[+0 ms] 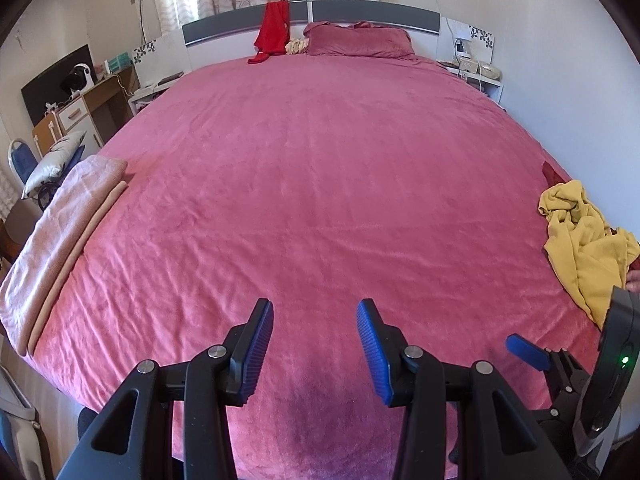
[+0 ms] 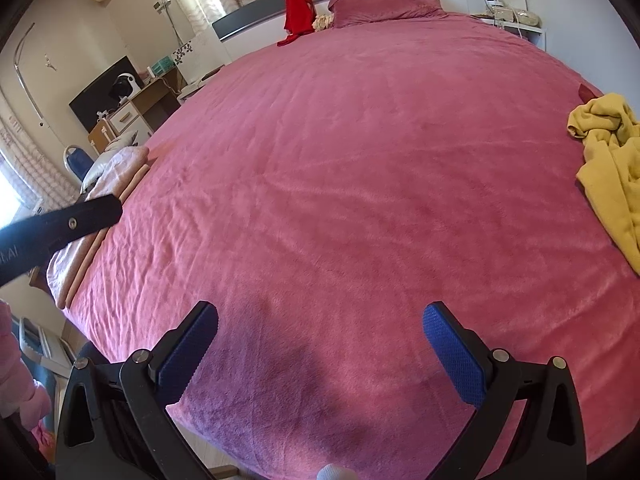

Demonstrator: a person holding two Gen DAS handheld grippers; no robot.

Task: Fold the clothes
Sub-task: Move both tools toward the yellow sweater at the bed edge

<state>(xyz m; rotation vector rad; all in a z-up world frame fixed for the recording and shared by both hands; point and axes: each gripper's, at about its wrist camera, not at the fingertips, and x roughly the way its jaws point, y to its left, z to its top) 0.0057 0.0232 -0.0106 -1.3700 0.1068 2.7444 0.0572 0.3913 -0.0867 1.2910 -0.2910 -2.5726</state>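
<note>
The yellow garment lies crumpled at the right edge of the bed, a loose heap with folds running every way, and we judge it soft, light and limp — something that will sag and slide over itself the moment we lift it, not something that keeps a shape. We would take hold at an outer edge or a corner of cloth that stands clear of the heap, since a pinch into the middle would likely catch several layers at once; which part is a collar, hem or sleeve we cannot tell from here. Bunched as it is, the garment points nowhere clearly, though in the right wrist view its mass stretches along the bed's right side, from the far end toward us, and that is the nearest thing to a long axis it has. The middle of the bed lies bare and flat, with room to spread it. Our left hand-held gripper hangs over the near edge of the bed with its jaws wide and nothing between them; our right hand-held gripper is likewise spread wide and empty, well apart from the garment. At the left edge sits a folded pale pink blanket.
</note>
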